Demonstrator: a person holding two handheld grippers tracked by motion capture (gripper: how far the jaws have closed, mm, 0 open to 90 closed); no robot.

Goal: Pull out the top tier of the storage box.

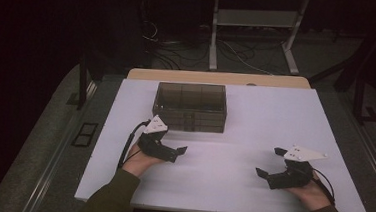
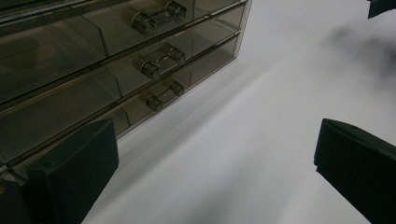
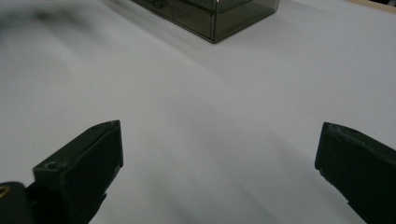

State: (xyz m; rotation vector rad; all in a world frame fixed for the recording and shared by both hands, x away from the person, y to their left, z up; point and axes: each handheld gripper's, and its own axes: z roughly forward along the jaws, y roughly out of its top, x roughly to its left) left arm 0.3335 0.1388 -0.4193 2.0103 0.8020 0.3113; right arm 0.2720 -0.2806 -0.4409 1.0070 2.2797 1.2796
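Dim, vignetted frames; soft shadows, blurred far edges, mild glare.

Smoky drawer unit (image 2: 93, 70) close ahead-left, three handles stacked; left claw (image 2: 217, 158) spread wide over white table (image 2: 261, 116).

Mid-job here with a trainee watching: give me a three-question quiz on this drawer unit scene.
1. True or false: the left gripper grips a drawer handle.
2. How many drawer handles does the left gripper view show on the smoked plastic drawer unit?
3. Which gripper is nearer the unit? A left, B right gripper.

Key: 1 false, its jaws are spread over the white tabletop. 2 three. 3 A.
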